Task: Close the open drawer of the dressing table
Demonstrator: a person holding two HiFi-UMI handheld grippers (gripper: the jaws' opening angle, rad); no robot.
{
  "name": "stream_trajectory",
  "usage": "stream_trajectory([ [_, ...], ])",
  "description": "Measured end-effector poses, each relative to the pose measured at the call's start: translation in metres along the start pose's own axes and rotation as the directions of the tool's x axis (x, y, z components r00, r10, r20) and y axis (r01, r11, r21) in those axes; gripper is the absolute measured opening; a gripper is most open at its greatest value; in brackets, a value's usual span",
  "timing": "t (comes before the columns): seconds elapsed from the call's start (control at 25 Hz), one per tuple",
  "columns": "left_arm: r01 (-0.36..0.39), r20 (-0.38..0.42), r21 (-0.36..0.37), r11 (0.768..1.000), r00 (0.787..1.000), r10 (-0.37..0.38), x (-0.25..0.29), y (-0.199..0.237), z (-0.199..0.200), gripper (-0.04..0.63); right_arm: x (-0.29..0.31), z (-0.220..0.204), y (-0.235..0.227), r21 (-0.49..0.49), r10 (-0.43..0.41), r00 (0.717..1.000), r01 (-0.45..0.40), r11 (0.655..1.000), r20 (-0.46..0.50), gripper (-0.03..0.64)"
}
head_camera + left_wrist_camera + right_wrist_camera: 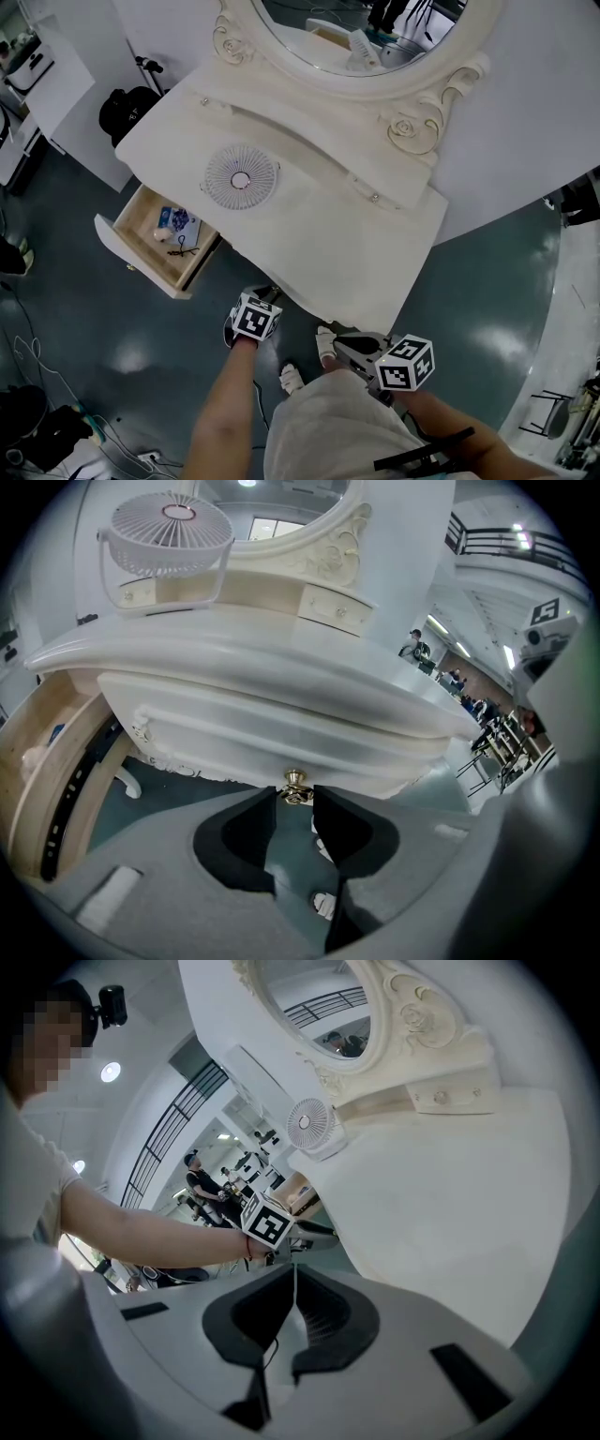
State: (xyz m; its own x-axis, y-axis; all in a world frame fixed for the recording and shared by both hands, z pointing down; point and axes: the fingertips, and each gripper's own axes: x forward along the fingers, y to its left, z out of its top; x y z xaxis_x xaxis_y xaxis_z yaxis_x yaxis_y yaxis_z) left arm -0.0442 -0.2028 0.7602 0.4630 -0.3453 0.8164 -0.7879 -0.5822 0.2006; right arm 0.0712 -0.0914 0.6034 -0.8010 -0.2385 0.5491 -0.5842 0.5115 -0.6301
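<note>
The white dressing table (328, 225) has its left drawer (120, 247) pulled out, with a blue packet (178, 221) and a small black item inside. In the left gripper view this drawer's wooden side (37, 789) and black rail show at the left edge. My left gripper (295, 795) is open, and the brass knob (296, 786) of the closed middle drawer front sits right at its fingertips. From the head view the left gripper (265, 296) is at the table's front edge, right of the open drawer. My right gripper (294, 1266) is shut on nothing and hangs low before the table (345, 343).
A small white fan (241, 176) stands on the tabletop below the oval mirror (366, 28). A black bag (127, 108) lies left of the table, and cables (37, 375) run over the floor at lower left. The person's shoes (291, 378) are near the table front.
</note>
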Motion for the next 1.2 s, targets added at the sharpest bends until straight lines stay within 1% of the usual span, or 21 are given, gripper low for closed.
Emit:
stream_trajectory([
  [0.68,0.022,0.006,0.006,1.000,1.000,-0.022,0.012,0.002,0.016,0.127,0.006,0.003,-0.005,0.012,-0.005,1.000,0.005,1.000,-0.008,0.018],
  [1.2,0.033,0.006,0.003,0.999,0.999,-0.033,0.013,0.001,0.017,0.127,0.011,0.008,-0.007,0.012,0.003,1.000,-0.002,1.000,-0.014,0.018],
])
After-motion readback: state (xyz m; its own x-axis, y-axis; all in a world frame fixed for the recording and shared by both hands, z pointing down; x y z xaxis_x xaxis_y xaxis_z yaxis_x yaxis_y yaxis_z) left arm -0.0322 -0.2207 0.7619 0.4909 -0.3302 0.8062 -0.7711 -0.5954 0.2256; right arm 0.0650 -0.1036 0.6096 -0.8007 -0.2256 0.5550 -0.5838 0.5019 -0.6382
